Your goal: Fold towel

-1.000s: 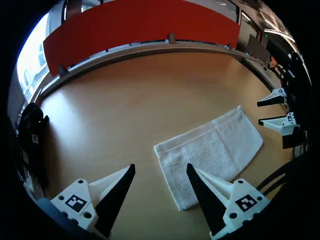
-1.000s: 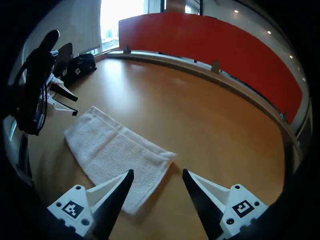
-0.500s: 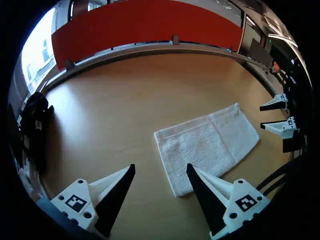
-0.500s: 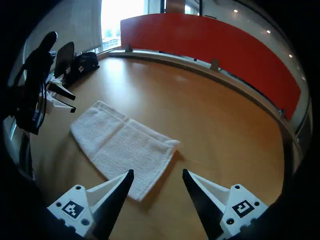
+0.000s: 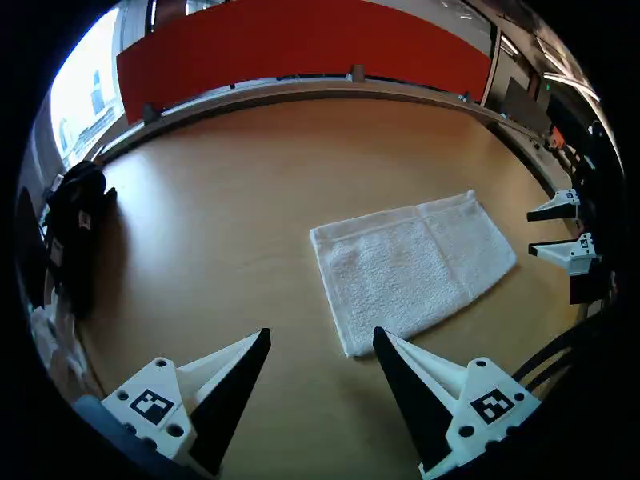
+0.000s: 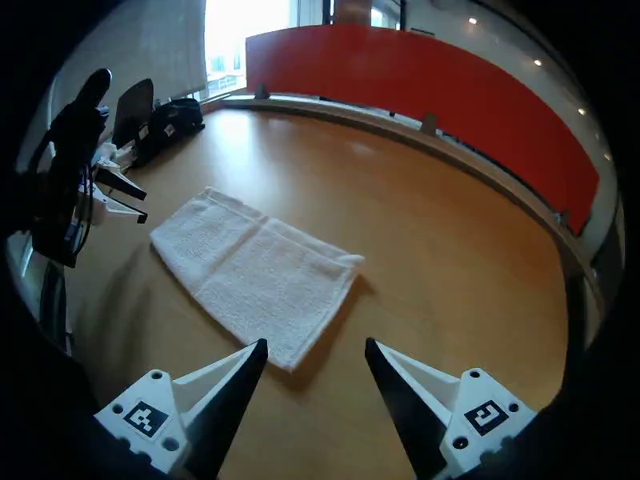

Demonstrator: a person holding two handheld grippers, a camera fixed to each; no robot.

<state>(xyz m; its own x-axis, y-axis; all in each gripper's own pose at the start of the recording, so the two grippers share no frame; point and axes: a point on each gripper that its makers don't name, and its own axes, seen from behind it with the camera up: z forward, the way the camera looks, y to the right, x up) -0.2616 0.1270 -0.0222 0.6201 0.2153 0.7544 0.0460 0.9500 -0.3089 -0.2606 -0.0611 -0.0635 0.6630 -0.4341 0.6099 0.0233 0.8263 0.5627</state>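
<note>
The left tongs (image 5: pixel 320 332) are spread wide and hold nothing, above the counter (image 5: pixel 232 240). The white towel (image 5: pixel 412 264) lies flat on the counter just ahead of their right finger, its near corner close to that tip. In the right gripper view the right tongs (image 6: pixel 316 342) are likewise spread and empty, with the towel (image 6: pixel 256 272) just ahead of their left finger. Farther off to their left sits a black bag (image 6: pixel 172 120). A red panel (image 6: pixel 448 88) runs along the counter's far edge.
</note>
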